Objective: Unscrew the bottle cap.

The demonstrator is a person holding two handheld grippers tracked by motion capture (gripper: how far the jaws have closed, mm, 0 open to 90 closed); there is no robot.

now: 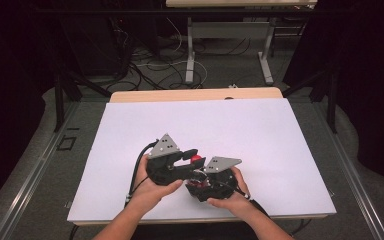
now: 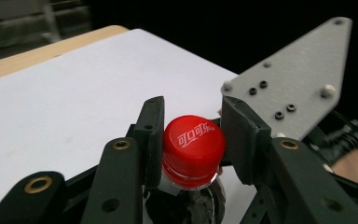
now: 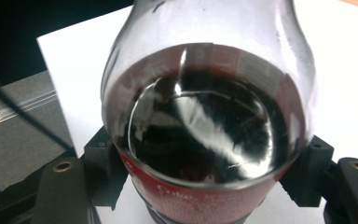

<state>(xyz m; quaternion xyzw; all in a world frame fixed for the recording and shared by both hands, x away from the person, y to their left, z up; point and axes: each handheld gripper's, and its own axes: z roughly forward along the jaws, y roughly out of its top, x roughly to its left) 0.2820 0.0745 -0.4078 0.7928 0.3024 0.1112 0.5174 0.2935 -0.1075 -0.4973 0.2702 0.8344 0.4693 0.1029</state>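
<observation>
**First onlooker:** What is the left tongs (image 2: 192,133) doing?

**Second onlooker:** Its jaws are pressing on either side of the red cap (image 2: 193,144) of a cola bottle (image 3: 209,116). They are closed tight against the cap's ribbed edge, with no gap showing on either side.

**First onlooker:** And the right tongs (image 3: 207,175)?

**Second onlooker:** It is clamping the bottle's body at the red label, one pad on each flank. The dark drink is lying below the clear shoulder. In the high view the right tongs (image 1: 211,181) is sitting just beside the left tongs (image 1: 192,159), the grey plates nearly meeting, with the cap (image 1: 196,159) showing red between them.

**First onlooker:** Where is all that sitting on the tabletop (image 1: 260,135)?

**Second onlooker:** Near the front edge, slightly left of centre, over the white sheet. The left hand (image 1: 147,192) and the right hand (image 1: 230,200) are coming in across that near edge.

**First onlooker:** How is the room around them looking?

**Second onlooker:** The white surface is lying bare toward the far edge and out to both side edges. A strip of wood is showing along the far edge, and metal rails are running down both sides of the tabletop, well apart from the hands.
</observation>
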